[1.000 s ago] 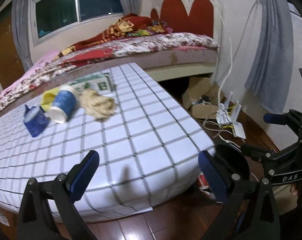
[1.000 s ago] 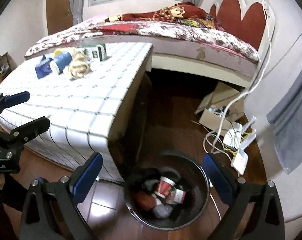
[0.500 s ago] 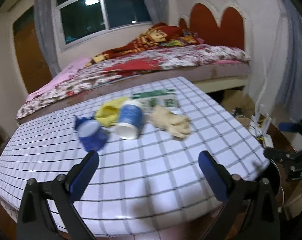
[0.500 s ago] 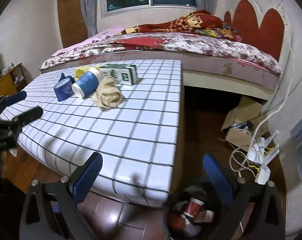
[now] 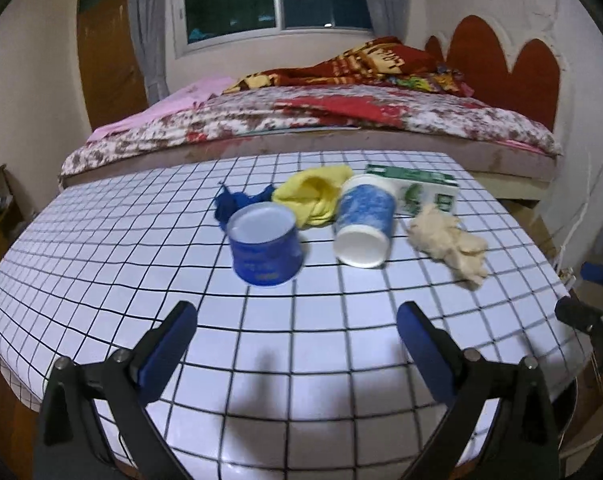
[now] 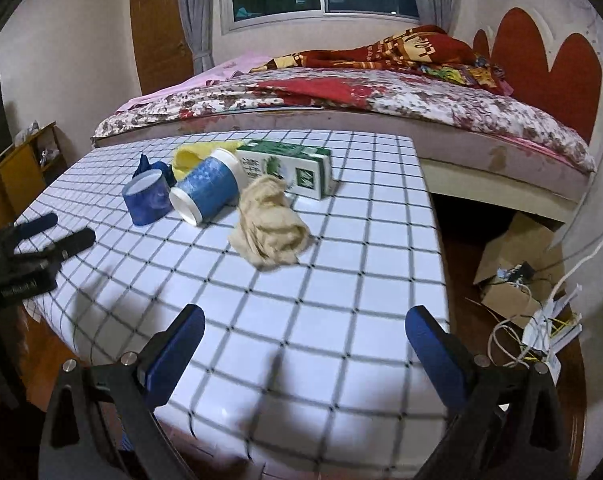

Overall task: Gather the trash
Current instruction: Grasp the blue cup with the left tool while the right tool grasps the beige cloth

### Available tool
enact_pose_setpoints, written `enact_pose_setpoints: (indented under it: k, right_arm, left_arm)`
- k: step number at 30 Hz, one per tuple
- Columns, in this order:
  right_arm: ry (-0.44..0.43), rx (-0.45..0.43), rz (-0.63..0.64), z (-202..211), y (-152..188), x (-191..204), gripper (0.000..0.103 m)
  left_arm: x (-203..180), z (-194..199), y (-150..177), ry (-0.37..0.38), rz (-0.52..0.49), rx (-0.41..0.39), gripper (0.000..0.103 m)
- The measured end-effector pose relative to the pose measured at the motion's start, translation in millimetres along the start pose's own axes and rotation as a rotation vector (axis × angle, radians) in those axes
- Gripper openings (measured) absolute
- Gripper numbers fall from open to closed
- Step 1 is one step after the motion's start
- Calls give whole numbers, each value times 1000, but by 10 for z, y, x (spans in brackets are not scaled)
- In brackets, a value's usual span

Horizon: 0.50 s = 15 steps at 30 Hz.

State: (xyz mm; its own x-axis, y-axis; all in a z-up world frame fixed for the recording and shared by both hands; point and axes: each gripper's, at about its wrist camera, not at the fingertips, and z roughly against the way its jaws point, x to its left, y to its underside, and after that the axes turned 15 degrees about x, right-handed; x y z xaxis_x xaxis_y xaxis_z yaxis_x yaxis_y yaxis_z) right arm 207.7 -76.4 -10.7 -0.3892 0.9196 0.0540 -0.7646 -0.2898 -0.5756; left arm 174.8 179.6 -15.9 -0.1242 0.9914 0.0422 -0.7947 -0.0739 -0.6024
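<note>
Trash lies on a white checked table [image 5: 261, 360]: an upright dark blue cup [image 5: 264, 249], a light blue cup [image 5: 363, 226] on its side, a yellow wad [image 5: 315, 194], a crumpled blue wrapper [image 5: 231, 202], a beige crumpled cloth [image 5: 447, 242] and a green-white carton [image 5: 423, 190]. My left gripper [image 5: 297, 344] is open and empty, short of the blue cup. My right gripper [image 6: 305, 348] is open and empty above the table's near edge, short of the beige cloth [image 6: 269, 226]. The carton [image 6: 291, 168] and both cups [image 6: 205, 192] lie beyond it.
A bed [image 5: 341, 120] with a floral cover stands behind the table. Cardboard boxes [image 6: 517, 256] and white cables with routers [image 6: 549, 328] lie on the wooden floor at the right. A wooden shelf [image 6: 17, 164] stands at the left. The bin is out of view.
Both grippers have swung from the floor and bin up over the table, toward the trash. The items now look closer and more centred. The bin has left the right wrist view.
</note>
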Motion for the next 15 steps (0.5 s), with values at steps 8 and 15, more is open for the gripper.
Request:
enact_pose_setpoints:
  k: [8, 15]
  right_arm:
    - [-24, 69, 31, -545, -459, 214, 102]
    - [7, 119, 76, -895, -778, 257, 94]
  left_arm:
    - [355, -458, -312, 3, 87, 41, 100]
    - [383, -763, -550, 39, 96, 57, 100]
